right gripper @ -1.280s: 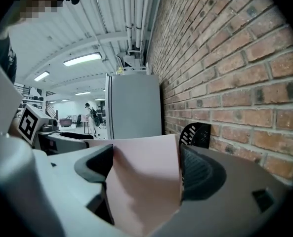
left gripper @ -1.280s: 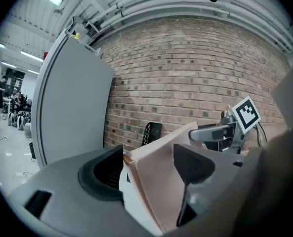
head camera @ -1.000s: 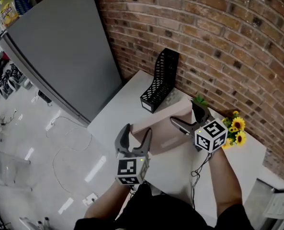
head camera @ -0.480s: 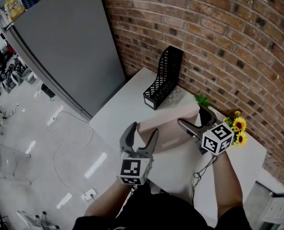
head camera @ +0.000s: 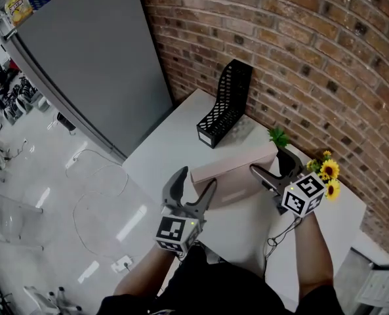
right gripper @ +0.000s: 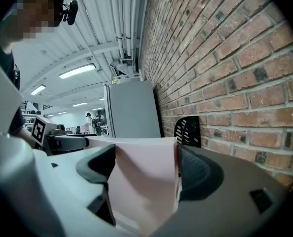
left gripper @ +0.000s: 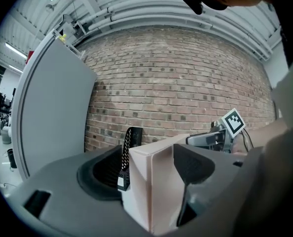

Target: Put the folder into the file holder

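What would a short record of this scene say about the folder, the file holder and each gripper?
folder: pink, long, not in the file holder
file holder: black mesh, upright on the white table by the brick wall
left gripper: jaws either side of one folder end; grip unclear
right gripper: jaws just closed further, pads on the other end
task: not yet done

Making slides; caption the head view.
Left gripper straddles pink folder; right gripper, jaws just closed further, grips it; black file holder beyond.
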Demonstrator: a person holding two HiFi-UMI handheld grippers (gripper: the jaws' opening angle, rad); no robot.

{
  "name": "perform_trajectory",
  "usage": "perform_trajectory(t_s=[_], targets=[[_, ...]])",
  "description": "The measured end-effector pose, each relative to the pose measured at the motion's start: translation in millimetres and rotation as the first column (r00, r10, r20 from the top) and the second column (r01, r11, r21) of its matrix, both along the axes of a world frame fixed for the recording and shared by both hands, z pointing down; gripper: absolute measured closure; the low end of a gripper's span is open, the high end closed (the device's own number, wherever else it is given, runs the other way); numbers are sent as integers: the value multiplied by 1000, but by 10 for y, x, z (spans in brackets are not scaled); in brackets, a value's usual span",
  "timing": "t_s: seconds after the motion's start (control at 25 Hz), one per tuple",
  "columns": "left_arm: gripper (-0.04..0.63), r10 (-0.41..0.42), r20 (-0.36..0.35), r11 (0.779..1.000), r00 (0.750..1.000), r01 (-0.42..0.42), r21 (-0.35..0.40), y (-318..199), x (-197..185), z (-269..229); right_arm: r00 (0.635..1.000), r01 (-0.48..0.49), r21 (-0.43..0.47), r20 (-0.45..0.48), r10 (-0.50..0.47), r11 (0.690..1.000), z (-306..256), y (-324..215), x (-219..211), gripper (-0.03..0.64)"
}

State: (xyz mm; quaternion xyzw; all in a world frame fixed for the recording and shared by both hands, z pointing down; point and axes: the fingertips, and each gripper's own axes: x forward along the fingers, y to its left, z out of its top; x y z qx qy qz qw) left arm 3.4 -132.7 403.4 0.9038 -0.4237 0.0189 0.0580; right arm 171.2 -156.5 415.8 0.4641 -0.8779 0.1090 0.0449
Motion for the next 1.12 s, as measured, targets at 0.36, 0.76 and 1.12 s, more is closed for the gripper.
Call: perform_trajectory(t_s=[0.36,0.76,1.12], targets=[[276,272,18,962,962,-271,-28,-112,193,52,1000,-20,10,11,20,1000,-60,23,34,240],[278,513,17,856,858,-511,-77,-68,473,96,998,-60,2,7,60,998,-81,54,54,249],[379,589,52,808,806,-587,-48,-41,563,162,991,-132,-3,9,132,991,-83,20,54,253]])
